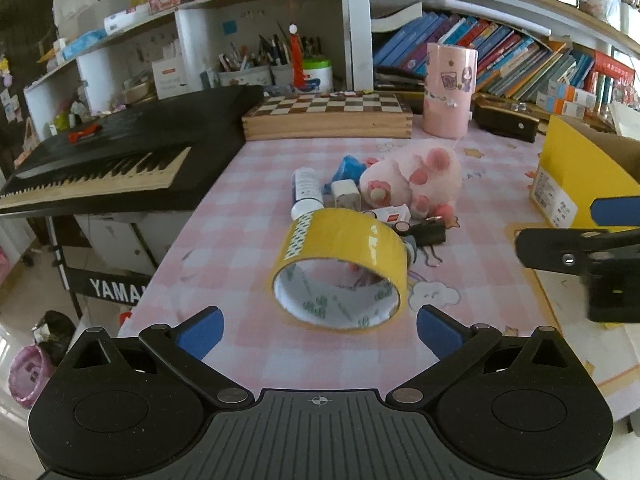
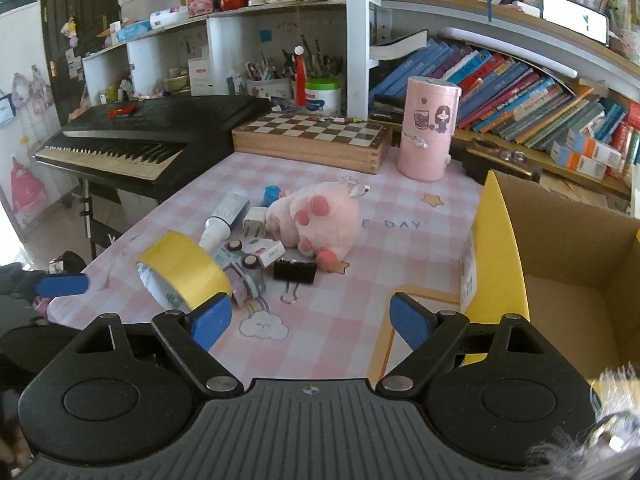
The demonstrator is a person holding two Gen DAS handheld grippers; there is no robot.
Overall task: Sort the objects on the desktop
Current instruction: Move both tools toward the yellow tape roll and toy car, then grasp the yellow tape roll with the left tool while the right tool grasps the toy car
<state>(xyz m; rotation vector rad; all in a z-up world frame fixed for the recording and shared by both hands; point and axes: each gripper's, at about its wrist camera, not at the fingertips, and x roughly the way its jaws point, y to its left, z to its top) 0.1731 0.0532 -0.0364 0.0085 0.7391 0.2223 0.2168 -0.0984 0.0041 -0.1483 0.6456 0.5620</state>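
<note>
Straight ahead of the left gripper (image 1: 320, 330), spread wide, a yellow tape roll (image 1: 340, 268) is lying on the pink checked table (image 1: 240, 200). From the right wrist, the right gripper (image 2: 310, 322) is gaping empty, the tape sitting left of it, beside the pink plush (image 2: 316, 220), with the yellow box (image 2: 560, 280) standing at right.

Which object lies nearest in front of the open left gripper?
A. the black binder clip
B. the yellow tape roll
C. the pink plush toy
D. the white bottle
B: the yellow tape roll lies on its side just beyond the left gripper, ahead of the other objects.
</note>
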